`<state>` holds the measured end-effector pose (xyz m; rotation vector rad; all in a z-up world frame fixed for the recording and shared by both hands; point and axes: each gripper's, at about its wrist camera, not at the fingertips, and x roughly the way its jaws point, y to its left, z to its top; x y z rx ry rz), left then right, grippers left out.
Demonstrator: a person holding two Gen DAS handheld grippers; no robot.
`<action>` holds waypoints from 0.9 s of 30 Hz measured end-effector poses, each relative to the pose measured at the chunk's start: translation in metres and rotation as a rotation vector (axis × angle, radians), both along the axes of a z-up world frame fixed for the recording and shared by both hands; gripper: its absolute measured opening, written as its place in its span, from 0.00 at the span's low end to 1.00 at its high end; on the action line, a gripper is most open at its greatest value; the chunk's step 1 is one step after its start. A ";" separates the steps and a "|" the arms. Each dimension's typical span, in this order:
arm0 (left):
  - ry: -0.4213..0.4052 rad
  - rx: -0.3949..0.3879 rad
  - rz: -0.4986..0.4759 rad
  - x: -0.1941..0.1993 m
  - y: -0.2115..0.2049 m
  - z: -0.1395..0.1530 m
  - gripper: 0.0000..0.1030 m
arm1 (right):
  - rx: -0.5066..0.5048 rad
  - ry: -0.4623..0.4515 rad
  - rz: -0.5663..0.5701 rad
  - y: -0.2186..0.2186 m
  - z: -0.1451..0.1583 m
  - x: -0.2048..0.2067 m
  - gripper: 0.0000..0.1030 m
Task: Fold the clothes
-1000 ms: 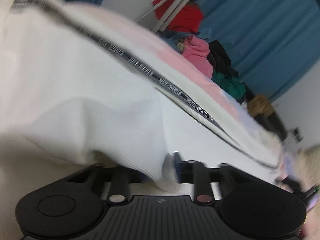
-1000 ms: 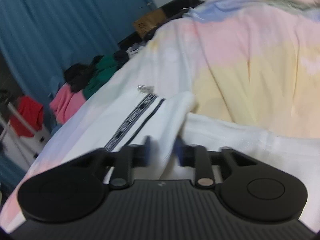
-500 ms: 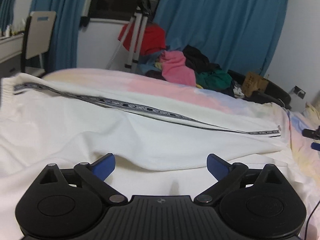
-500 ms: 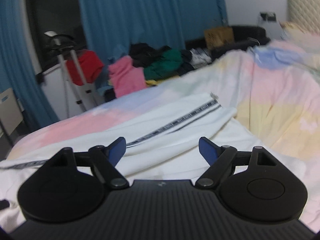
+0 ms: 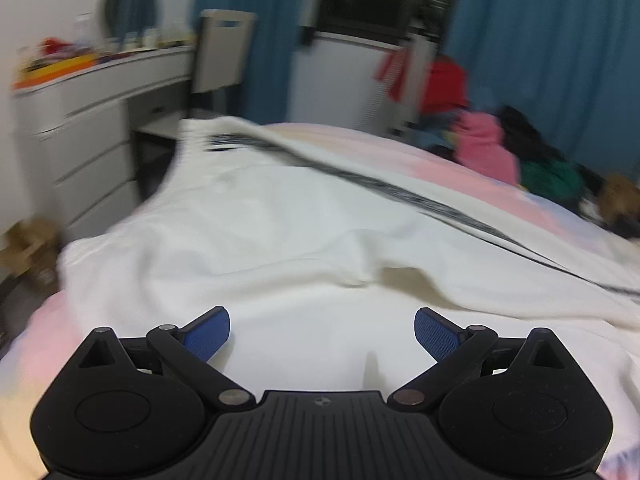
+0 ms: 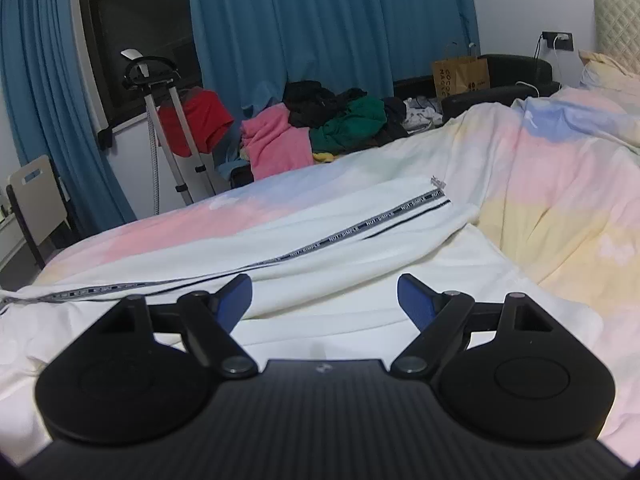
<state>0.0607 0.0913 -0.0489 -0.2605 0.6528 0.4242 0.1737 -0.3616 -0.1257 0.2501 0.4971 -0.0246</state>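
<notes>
White trousers [image 6: 360, 252] with a black lettered side stripe [image 6: 384, 218] lie folded lengthwise across the pastel bedspread [image 6: 560, 208]. They also fill the left wrist view [image 5: 280, 232], blurred, with the stripe [image 5: 400, 192] running to the right. My left gripper [image 5: 322, 330] is open and empty, just above the white cloth. My right gripper [image 6: 324, 296] is open and empty, above the near edge of the trousers.
A pile of pink, green and black clothes [image 6: 320, 128] lies past the bed's far edge, beside a garment steamer stand [image 6: 160, 120] with a red garment. A white dresser [image 5: 80, 120] and chair [image 5: 220, 52] stand left of the bed. A paper bag [image 6: 460, 74] and pillow [image 6: 608, 68] are at right.
Both grippers let go of the white trousers and opened, then pulled back from the cloth. The left wrist view has swung left toward the dresser.
</notes>
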 end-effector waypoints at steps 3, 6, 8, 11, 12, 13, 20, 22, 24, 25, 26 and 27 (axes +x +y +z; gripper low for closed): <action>0.024 0.009 0.086 -0.004 0.008 -0.002 0.97 | 0.001 0.013 -0.010 -0.003 -0.005 0.002 0.79; 0.030 -0.018 0.159 -0.004 0.017 -0.004 0.97 | 0.002 0.033 -0.024 -0.008 -0.010 0.004 0.79; 0.026 -0.058 0.195 -0.007 0.026 -0.005 0.97 | -0.002 0.049 -0.039 -0.011 -0.014 0.005 0.79; 0.004 -0.142 0.263 -0.017 0.041 -0.006 0.96 | -0.003 0.070 -0.066 -0.016 -0.018 0.007 0.79; -0.019 -0.187 0.285 -0.024 0.050 -0.006 0.94 | -0.003 0.075 -0.080 -0.018 -0.019 0.007 0.79; -0.047 -0.236 0.306 -0.030 0.060 -0.005 0.93 | 0.001 0.076 -0.102 -0.021 -0.020 0.007 0.79; -0.163 -0.553 0.361 -0.065 0.126 -0.001 0.89 | 0.124 0.056 -0.338 -0.064 -0.021 -0.003 0.79; -0.159 -0.614 0.351 -0.071 0.136 0.000 0.84 | 0.195 0.057 -0.433 -0.085 -0.026 -0.009 0.79; -0.169 -0.621 0.346 -0.078 0.141 0.004 0.83 | 0.264 0.061 -0.534 -0.106 -0.032 -0.016 0.79; -0.175 -0.621 0.343 -0.082 0.144 0.005 0.84 | 0.297 0.067 -0.580 -0.116 -0.036 -0.020 0.79; -0.181 -0.621 0.340 -0.085 0.147 0.007 0.84 | 0.326 0.075 -0.621 -0.126 -0.040 -0.023 0.79; -0.176 -0.612 0.341 -0.086 0.148 0.008 0.84 | 0.350 0.086 -0.657 -0.134 -0.045 -0.026 0.79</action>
